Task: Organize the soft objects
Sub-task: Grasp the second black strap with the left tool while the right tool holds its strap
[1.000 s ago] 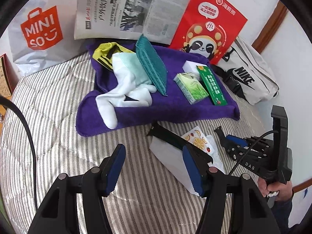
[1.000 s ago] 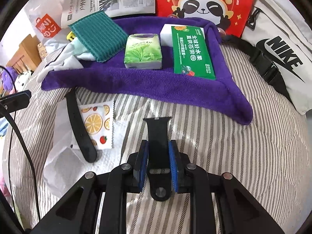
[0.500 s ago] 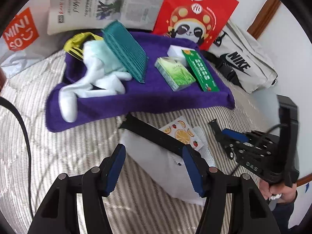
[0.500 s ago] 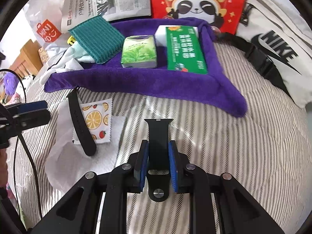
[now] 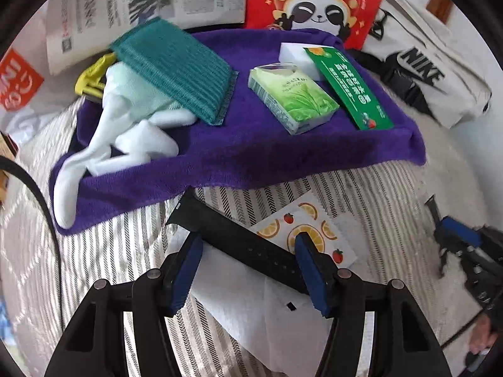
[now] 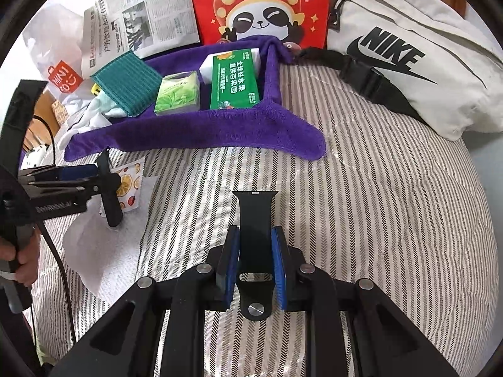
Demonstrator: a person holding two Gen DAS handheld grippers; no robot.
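Right gripper (image 6: pixel 254 264) pinched the short black strap half (image 6: pixel 256 220) over the striped bed cover (image 6: pixel 377 204), near its front edge. Left gripper (image 5: pixel 248 264) stood spread astride the long strap half (image 5: pixel 239 238), apparently not touching it, on white cloth (image 5: pixel 267 308) just before the purple towel (image 5: pixel 251 154)

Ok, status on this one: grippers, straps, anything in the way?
Left gripper open, fingers either side of the long black strap on the white cloth. Right gripper shut on the short strap piece. Nothing blocking; purple towel just ahead.
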